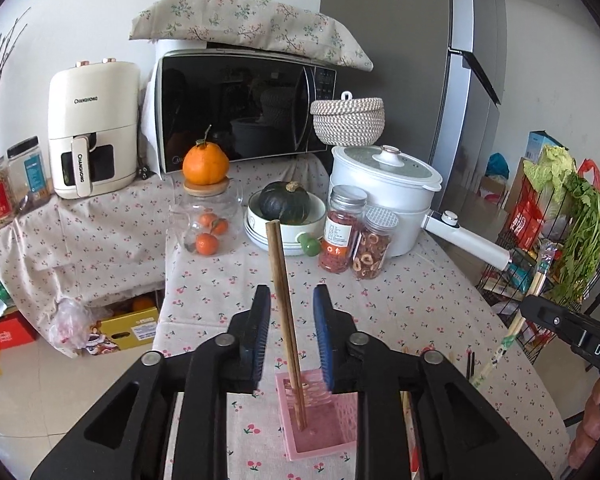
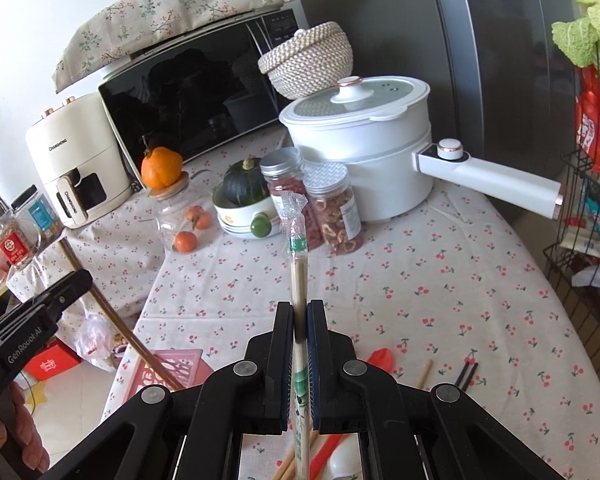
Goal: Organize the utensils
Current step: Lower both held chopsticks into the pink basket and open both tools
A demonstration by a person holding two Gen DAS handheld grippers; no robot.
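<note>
Standing in the pink holder (image 1: 324, 432): one pair of brown wooden chopsticks (image 1: 286, 312), leaning, tips at the holder's floor. Left gripper (image 1: 293, 320) fingers parted to either side of them, pads not touching. Right gripper (image 2: 300, 316), right of the holder, is clamped on one plastic-wrapped pair of disposable chopsticks (image 2: 299, 256), held upright. Loose on the cherry-print tablecloth (image 2: 440, 280) right of the holder: one red spoon (image 2: 380, 358), one pale chopstick (image 2: 425, 374), one black pair (image 2: 467, 372). Beyond the holder: two dried-food jars (image 1: 356, 232).
</note>
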